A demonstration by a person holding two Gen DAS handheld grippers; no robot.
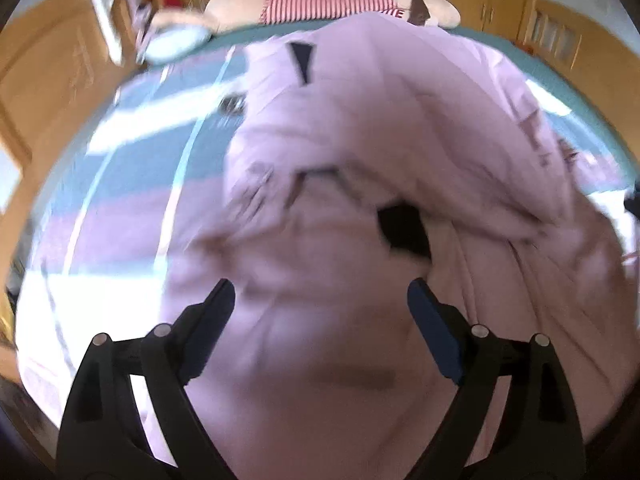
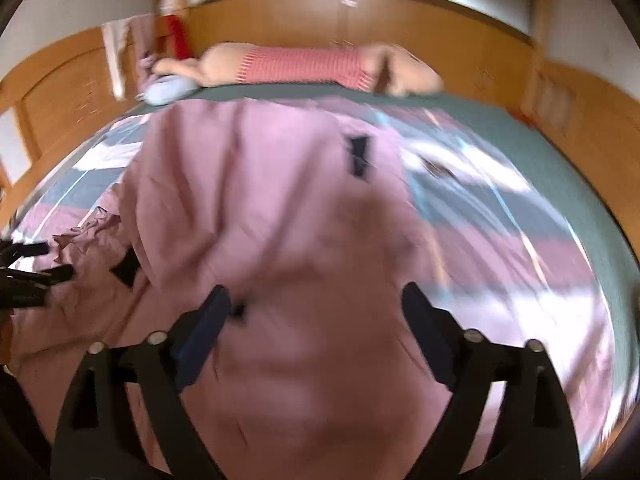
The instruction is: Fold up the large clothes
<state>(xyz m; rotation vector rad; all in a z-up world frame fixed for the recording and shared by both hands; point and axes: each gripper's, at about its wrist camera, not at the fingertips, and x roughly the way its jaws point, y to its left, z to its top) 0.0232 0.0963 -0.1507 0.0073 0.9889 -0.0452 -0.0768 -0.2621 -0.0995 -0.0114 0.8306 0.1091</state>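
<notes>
A large pink garment [image 1: 360, 152] with small dark patches lies rumpled on the bed and fills the middle of both views; it also shows in the right wrist view [image 2: 260, 200]. My left gripper [image 1: 320, 296] is open just above the cloth, with nothing between its fingers. My right gripper [image 2: 316, 300] is open over the near part of the garment, also empty. The left gripper's fingers [image 2: 28, 264] show at the left edge of the right wrist view, over the garment's crumpled edge. Both views are motion-blurred.
The bed has a striped blue, pink and white cover [image 1: 120, 208] with a green border [image 2: 540, 152]. A big plush toy in a red-striped shirt [image 1: 328, 4] lies along the far edge. A light blue cushion [image 1: 176, 42] sits at the far left. Wooden cabinets [image 2: 400, 36] surround the bed.
</notes>
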